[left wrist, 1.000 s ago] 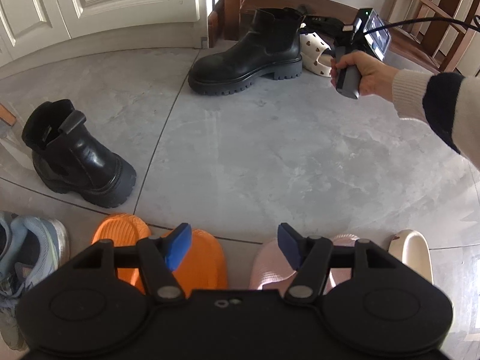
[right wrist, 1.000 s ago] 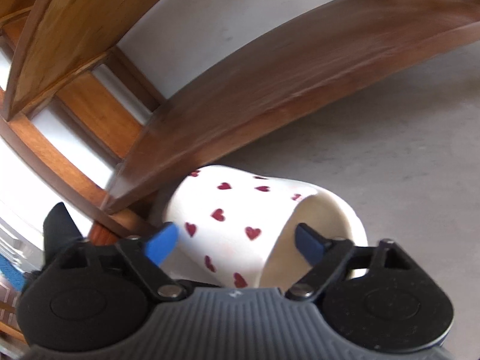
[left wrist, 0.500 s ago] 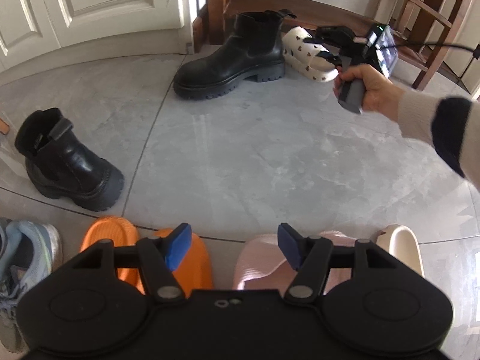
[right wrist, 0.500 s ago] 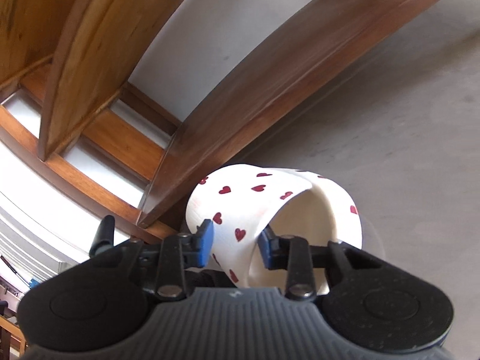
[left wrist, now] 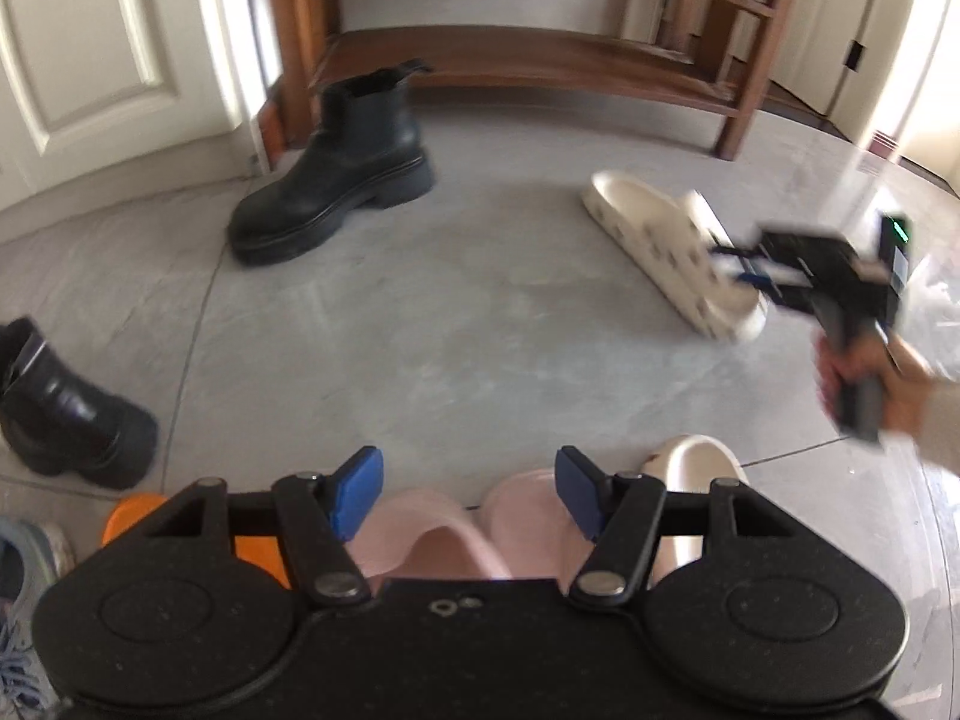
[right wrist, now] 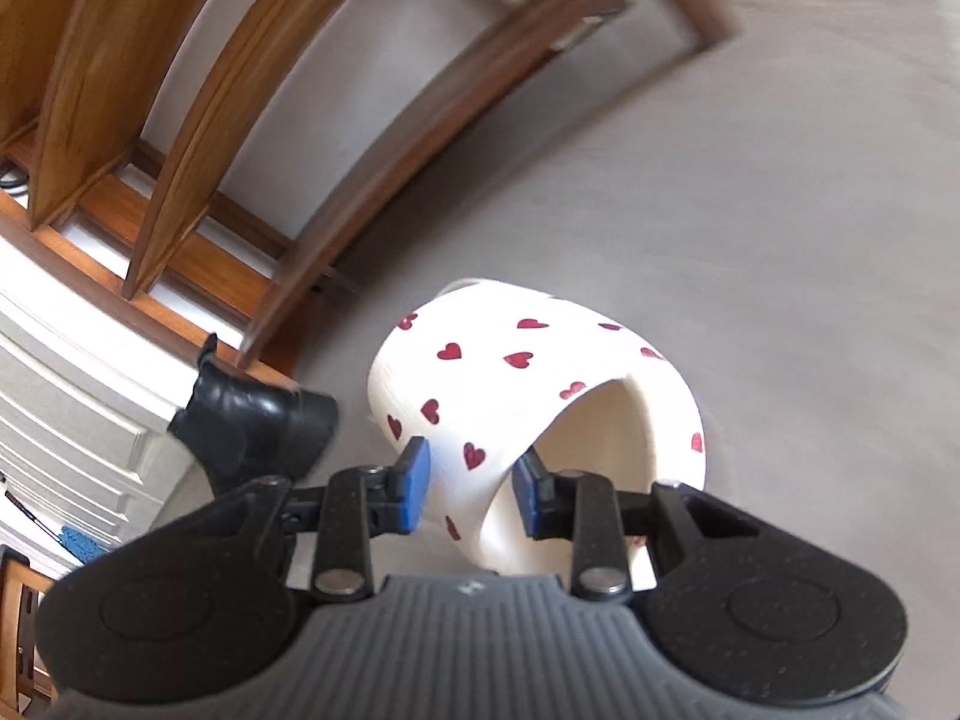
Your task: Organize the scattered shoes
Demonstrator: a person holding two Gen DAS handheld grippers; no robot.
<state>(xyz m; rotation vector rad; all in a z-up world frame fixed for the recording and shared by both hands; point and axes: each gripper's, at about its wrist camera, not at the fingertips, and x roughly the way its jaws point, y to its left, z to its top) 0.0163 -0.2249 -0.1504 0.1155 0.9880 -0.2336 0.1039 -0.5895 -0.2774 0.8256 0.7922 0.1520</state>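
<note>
A white slide sandal with red hearts [right wrist: 528, 384] hangs off the grey floor, my right gripper [right wrist: 471, 489] shut on its strap. In the left wrist view the same sandal [left wrist: 672, 252] is at the right, held by the right gripper [left wrist: 741, 270] in a person's hand. My left gripper [left wrist: 465, 498] stands open with nothing between its fingers, above a row of shoes: two pink slides [left wrist: 432, 534], a cream slide [left wrist: 696, 468] and an orange slide [left wrist: 132, 510]. Two black boots lie apart, one upright at the back [left wrist: 342, 174], one at the left [left wrist: 60, 414].
A wooden shoe rack [left wrist: 540, 60] stands at the back against the wall, with a white door [left wrist: 120, 60] to its left. A grey-blue sneaker [left wrist: 24, 570] sits at the lower left. Bare grey floor [left wrist: 450, 330] lies between the row and the rack.
My right gripper shut on the heart sandal's strap, lifted it from beside the boot at the rack and carried it right and nearer. The left gripper shifted right, from over the orange slides to the pink ones.
</note>
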